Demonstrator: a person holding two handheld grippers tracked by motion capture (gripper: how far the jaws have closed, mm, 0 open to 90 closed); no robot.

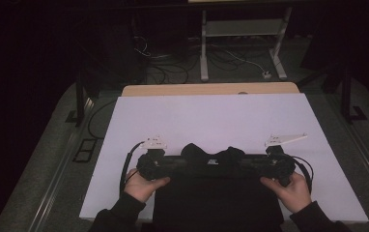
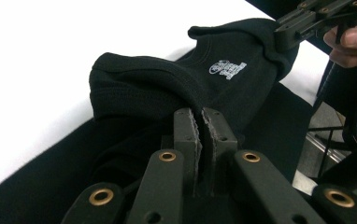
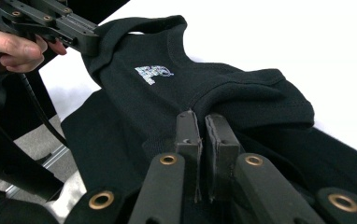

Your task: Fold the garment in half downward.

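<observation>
Lab: floor cables (image 1: 173, 65), metal rig frame (image 1: 243, 29).

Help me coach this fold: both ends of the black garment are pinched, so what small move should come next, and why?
Probably carry both tools forward together over the white sheet. The left tool and right tool are each shut on the black garment, whose pinched edge with the white logo is raised and bunched between them, while the rest lies flat near the person. Moving evenly should keep it straight.

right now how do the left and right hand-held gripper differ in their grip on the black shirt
The left hand-held gripper pinches the black shirt at the shoulder fold left of its printed label; the right hand-held gripper pinches the fold to the right. Their jaws point toward each other. Both are shut on the fabric near the collar.
</observation>
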